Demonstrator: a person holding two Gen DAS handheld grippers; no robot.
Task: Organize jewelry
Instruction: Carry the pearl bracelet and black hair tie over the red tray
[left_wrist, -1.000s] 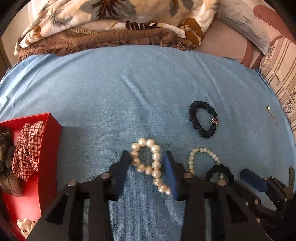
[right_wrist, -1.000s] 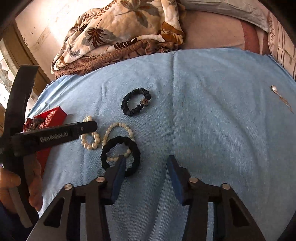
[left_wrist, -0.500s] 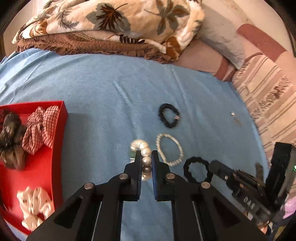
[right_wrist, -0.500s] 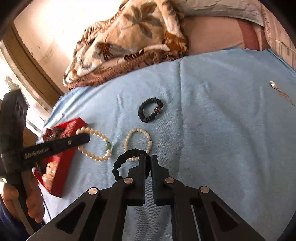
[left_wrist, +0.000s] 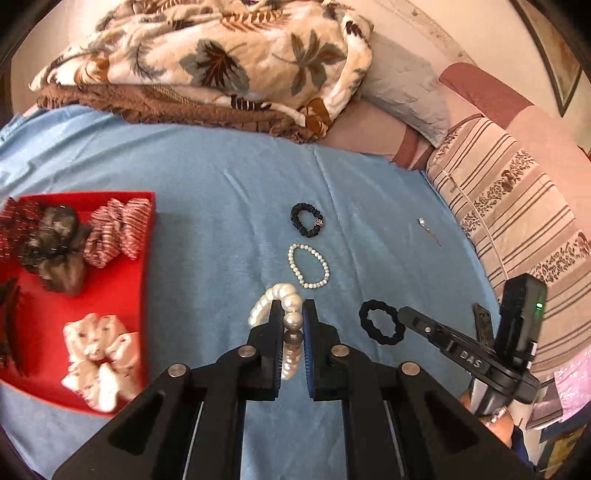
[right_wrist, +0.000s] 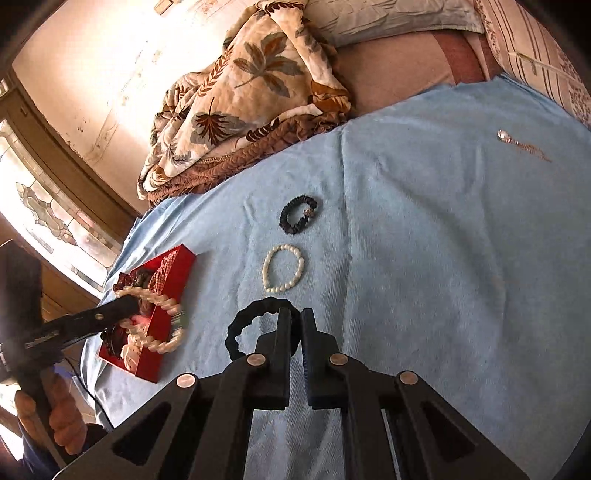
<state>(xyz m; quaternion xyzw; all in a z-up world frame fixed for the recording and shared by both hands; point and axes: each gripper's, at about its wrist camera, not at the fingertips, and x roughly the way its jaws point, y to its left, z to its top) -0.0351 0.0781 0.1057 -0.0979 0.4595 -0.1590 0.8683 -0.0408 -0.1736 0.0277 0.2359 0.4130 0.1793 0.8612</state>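
Note:
My left gripper (left_wrist: 291, 309) is shut on a large pearl bracelet (left_wrist: 286, 295) and holds it above the blue cloth (left_wrist: 221, 229), to the right of the red box (left_wrist: 147, 258). From the right wrist view that gripper (right_wrist: 133, 303) and its bracelet (right_wrist: 164, 326) hang in front of the red box (right_wrist: 181, 275). My right gripper (right_wrist: 295, 314) is shut on a plain black scrunchie (right_wrist: 242, 328), which also shows in the left wrist view (left_wrist: 380, 322). A small pearl bracelet (left_wrist: 308, 266) (right_wrist: 282, 269) and a black scrunchie with a charm (left_wrist: 306, 219) (right_wrist: 297, 215) lie on the cloth.
The red box holds a checked scrunchie (left_wrist: 118, 230), a dark one (left_wrist: 55, 247) and a white one (left_wrist: 99, 354). A small pendant (left_wrist: 425, 226) (right_wrist: 517, 142) lies at the right. A leaf-print blanket (left_wrist: 221, 62) and striped pillows (left_wrist: 517, 221) border the cloth.
Both grippers went from open to shut, the left on the large pearl bracelet, the right on the plain black scrunchie. Both lifted their items off the cloth, and the left moved toward the red box.

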